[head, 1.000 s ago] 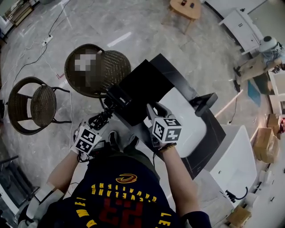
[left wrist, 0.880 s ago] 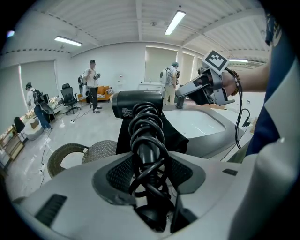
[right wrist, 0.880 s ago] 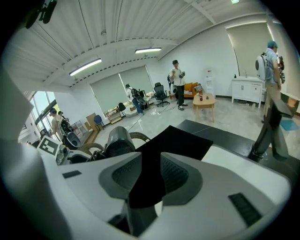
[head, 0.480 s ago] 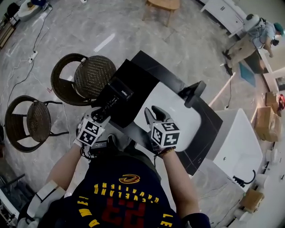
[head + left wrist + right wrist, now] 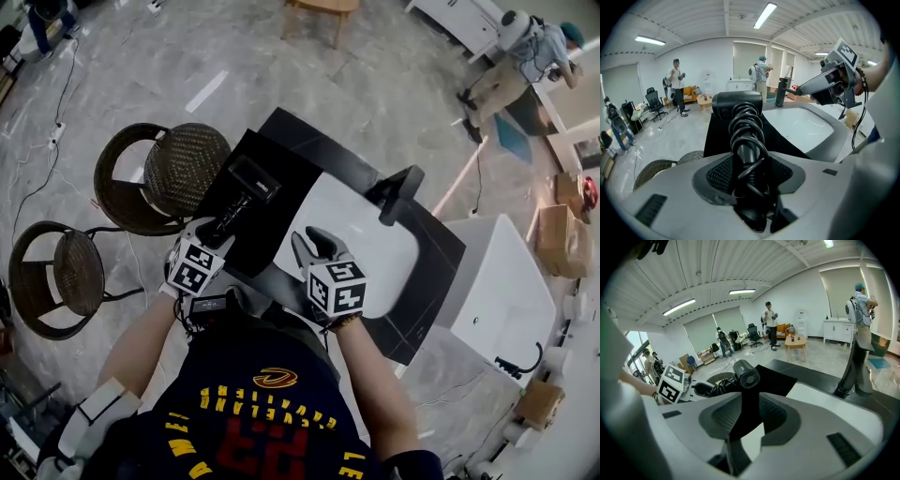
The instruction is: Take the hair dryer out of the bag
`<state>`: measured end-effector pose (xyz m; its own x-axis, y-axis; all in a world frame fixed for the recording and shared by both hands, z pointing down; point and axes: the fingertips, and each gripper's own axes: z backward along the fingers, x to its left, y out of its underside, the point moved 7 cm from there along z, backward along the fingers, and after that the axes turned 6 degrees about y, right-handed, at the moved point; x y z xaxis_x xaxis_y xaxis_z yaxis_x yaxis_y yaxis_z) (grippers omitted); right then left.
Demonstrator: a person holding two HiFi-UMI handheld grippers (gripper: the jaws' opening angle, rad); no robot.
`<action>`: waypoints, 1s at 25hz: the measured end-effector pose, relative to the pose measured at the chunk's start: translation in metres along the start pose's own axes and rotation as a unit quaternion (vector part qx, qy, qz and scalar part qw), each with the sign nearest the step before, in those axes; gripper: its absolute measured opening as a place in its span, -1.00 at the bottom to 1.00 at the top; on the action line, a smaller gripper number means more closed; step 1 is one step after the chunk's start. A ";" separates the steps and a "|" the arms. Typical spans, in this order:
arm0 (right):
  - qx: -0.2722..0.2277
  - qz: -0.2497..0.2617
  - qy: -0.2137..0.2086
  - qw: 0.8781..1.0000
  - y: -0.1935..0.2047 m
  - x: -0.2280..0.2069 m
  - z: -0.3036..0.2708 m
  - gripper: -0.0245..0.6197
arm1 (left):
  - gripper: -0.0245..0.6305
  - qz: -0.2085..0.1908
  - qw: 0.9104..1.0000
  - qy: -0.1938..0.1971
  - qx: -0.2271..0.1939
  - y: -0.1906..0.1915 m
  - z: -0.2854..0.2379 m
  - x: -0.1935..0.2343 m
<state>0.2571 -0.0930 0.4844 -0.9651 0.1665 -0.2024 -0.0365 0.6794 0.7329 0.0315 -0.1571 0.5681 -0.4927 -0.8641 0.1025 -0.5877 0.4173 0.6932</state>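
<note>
So, the dryer (image 5: 242, 192) looks basically out. It hangs just over the bag (image 5: 291, 183), with its handle clamped in our left gripper (image 5: 221, 234) and the cord (image 5: 746, 140) coiled round it. Its long axis runs straight away from that gripper, head at the far end. Our right gripper (image 5: 312, 248) pinches the bag's near edge just beside it. Left's the nearer hand, so we'd guess pulling clear is its job.

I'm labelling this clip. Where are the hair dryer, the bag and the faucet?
hair dryer (image 5: 253, 180), head view, on its barrel.
bag (image 5: 286, 192), head view, on its flat black cloth.
faucet (image 5: 401, 187), head view, on its spout.
</note>
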 end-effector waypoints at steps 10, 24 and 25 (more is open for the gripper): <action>0.012 -0.002 -0.003 1.000 0.006 0.004 -0.010 -0.59 | -0.29 -0.002 0.999 0.011 0.044 -0.004 -0.038 0.009; 0.030 0.011 -0.022 0.999 0.013 0.016 -0.017 -0.59 | -0.29 0.010 0.998 -0.001 0.064 0.002 -0.064 0.015; 0.030 0.013 -0.023 0.999 0.012 0.017 -0.017 -0.59 | -0.29 0.008 0.998 0.000 0.064 0.002 -0.064 0.015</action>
<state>0.2359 -0.0942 0.5013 -0.9523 0.2163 -0.2153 0.0048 0.7160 0.6980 0.0641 -0.1871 0.6163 -0.5036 -0.8565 0.1131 -0.6564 0.4645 0.5945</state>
